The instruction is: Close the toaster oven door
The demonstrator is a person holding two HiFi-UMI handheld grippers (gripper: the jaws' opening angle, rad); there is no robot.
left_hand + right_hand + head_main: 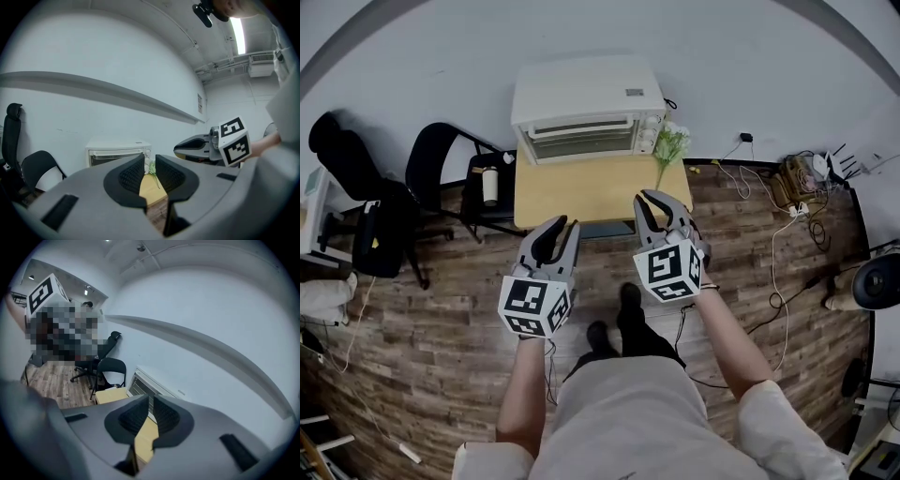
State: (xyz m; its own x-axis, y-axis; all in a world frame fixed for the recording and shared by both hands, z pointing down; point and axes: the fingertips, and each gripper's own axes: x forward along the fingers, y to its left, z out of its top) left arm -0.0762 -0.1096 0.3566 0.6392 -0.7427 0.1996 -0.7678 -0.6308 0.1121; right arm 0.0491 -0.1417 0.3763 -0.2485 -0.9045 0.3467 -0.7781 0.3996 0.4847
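A white toaster oven [586,103] stands at the back of a small wooden table [581,192] against the wall, its glass door upright against its front. It also shows past the jaws in the left gripper view [117,154] and the right gripper view [140,383]. My left gripper [561,225] and right gripper [649,197] hover in the air in front of the table's near edge, well short of the oven. Each one's jaws stand a narrow gap apart with nothing between them [150,161] [151,401]. The right gripper [187,149] shows beside the left.
A green flower sprig [670,145] lies at the table's right, beside the oven. Two black chairs [441,164] [356,169] stand left of the table, one with a bottle [490,186] on its seat. Cables and a power strip [792,183] lie on the wood floor at right.
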